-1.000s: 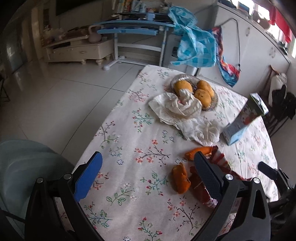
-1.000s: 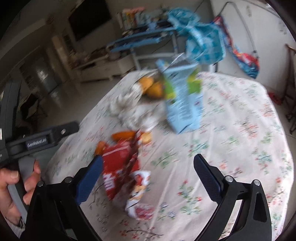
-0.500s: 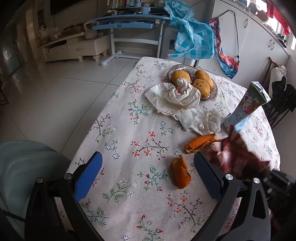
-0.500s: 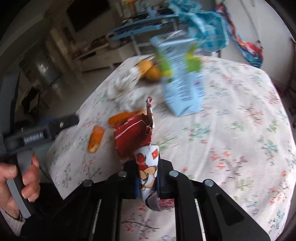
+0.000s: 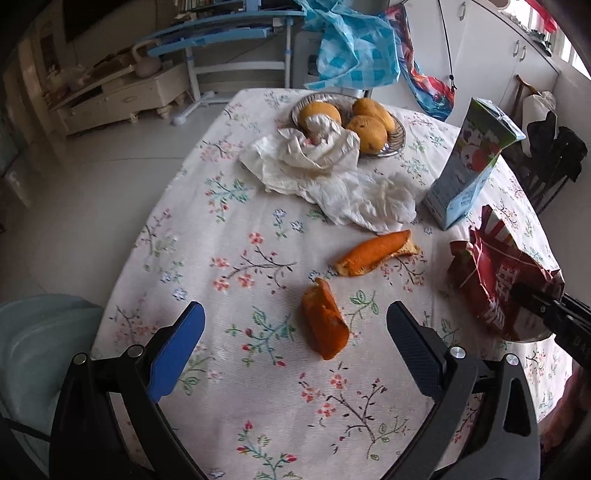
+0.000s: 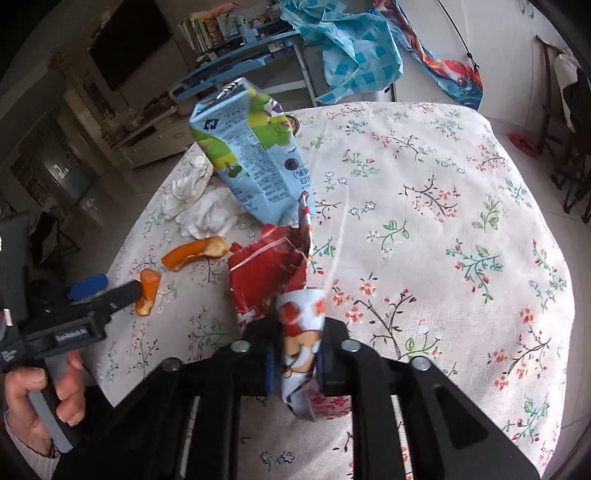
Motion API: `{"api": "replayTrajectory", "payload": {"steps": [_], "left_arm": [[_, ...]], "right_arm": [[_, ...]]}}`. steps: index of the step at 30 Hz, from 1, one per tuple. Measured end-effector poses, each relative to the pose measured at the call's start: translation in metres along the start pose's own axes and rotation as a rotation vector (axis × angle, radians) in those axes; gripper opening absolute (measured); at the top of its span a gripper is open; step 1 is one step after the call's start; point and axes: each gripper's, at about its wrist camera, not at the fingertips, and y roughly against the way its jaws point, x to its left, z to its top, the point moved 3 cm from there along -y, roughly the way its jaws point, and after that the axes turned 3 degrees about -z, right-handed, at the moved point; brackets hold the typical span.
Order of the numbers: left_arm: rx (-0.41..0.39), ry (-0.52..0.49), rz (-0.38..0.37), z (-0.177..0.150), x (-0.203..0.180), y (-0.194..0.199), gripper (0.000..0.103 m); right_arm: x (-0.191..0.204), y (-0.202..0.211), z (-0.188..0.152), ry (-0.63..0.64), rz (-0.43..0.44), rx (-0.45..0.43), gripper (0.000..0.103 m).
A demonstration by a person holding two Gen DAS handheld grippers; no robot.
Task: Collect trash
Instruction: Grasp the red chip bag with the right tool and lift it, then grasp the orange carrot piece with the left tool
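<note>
1. Left gripper (image 5: 293, 334): tilted down over flowered tablecloth (image 5: 229, 229), jaws wide, nothing between; curled orange peel (image 5: 325, 323) just ahead.
2. Beyond: second peel (image 5: 376, 253), crumpled tissues (image 5: 332, 177), upright carton (image 5: 469, 166).
3. Right gripper (image 6: 295, 363): angled down, jaws easing apart yet pinching crinkled red wrapper (image 6: 273, 273) off the cloth.

— What lies beyond the jaws, past the table's (image 5: 229, 206) far edge?

— A pale glossy tiled floor (image 5: 92, 192), a cream low cabinet (image 5: 122, 98) ahead-left, a blue desk frame (image 5: 229, 33) with a checked blue cloth (image 5: 354, 48) draped beside it.

— And to the right?

— White cupboard doors (image 5: 491, 62) in daylight; a dark screen (image 6: 129, 48) on the left wall.
</note>
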Motion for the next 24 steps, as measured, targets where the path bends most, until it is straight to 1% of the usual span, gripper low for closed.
{"api": "replayTrajectory", "payload": {"steps": [1,2,3,5,7,9,10,11,12,13,14,18,20,21,24], "left_arm": [[-0.004,-0.001,0.001,0.0,-0.001,-0.001,0.096],[-0.011,-0.008,0.008,0.0,-0.002,0.0,0.096],[-0.016,-0.014,0.011,-0.001,-0.003,-0.001,0.095],[-0.018,-0.026,0.006,-0.002,-0.007,-0.002,0.087],[-0.016,-0.034,0.001,-0.002,-0.01,-0.003,0.082],[-0.013,-0.038,-0.006,-0.003,-0.011,-0.004,0.073],[-0.01,-0.039,-0.015,-0.003,-0.011,-0.005,0.063],[-0.005,-0.041,-0.032,-0.003,-0.012,-0.005,0.049],[0.001,-0.042,-0.045,-0.003,-0.013,-0.007,0.042],[0.007,-0.044,-0.056,-0.003,-0.015,-0.008,0.027],[0.01,-0.046,-0.069,-0.004,-0.016,-0.008,0.018],[-0.009,-0.046,-0.105,-0.002,-0.02,-0.003,0.012],[-0.03,-0.038,-0.121,-0.001,-0.019,0.002,0.012],[-0.037,-0.036,-0.125,0.0,-0.019,0.003,0.012],[-0.046,-0.025,-0.141,0.001,-0.018,0.006,0.011]], "right_arm": [[0.0,0.001,0.001,-0.001,-0.001,-0.004,0.04],[0.001,0.002,0.001,0.0,-0.005,-0.012,0.049],[0.002,0.004,0.002,0.007,-0.01,-0.023,0.05],[0.003,0.003,0.003,0.013,-0.003,-0.024,0.05],[0.004,0.001,0.004,0.015,-0.003,-0.02,0.05],[0.004,0.001,0.003,0.013,-0.007,-0.022,0.05],[0.003,0.001,0.004,0.009,-0.007,-0.024,0.05],[0.002,0.001,0.004,0.006,-0.006,-0.024,0.05],[0.002,0.0,0.004,0.005,-0.007,-0.023,0.05],[0.002,0.0,0.004,0.006,-0.008,-0.021,0.05],[0.002,-0.001,0.004,0.007,-0.008,-0.019,0.05],[0.001,-0.004,0.003,0.01,-0.005,-0.008,0.049],[0.001,-0.006,0.002,0.011,-0.003,0.0,0.041],[0.001,-0.007,0.001,0.011,-0.002,0.004,0.039],[0.002,-0.008,-0.001,0.012,0.004,0.011,0.027]]}}
